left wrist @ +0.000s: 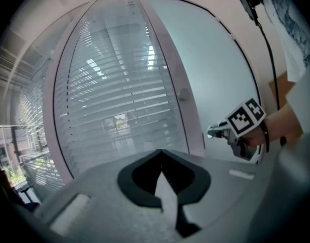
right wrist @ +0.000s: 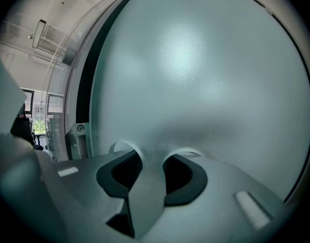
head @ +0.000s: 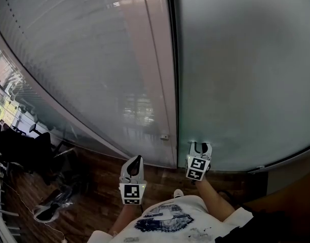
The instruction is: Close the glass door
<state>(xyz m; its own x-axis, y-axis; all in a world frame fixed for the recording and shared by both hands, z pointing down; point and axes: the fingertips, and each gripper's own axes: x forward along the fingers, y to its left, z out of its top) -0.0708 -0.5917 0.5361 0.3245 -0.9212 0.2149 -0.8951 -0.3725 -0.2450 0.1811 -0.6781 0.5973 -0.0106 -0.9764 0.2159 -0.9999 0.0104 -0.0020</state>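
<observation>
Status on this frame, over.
Left gripper shut, empty. Right gripper open, tips at the glass door. Dark gap along door's left edge. No obstruction seen.

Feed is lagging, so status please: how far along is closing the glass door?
Done: the right tool is at the frosted glass door. In hand: it seems to press the door toward the frame; a dark gap shows beside its edge in the right gripper view. Left: closing that gap. The left tool touches nothing.
</observation>
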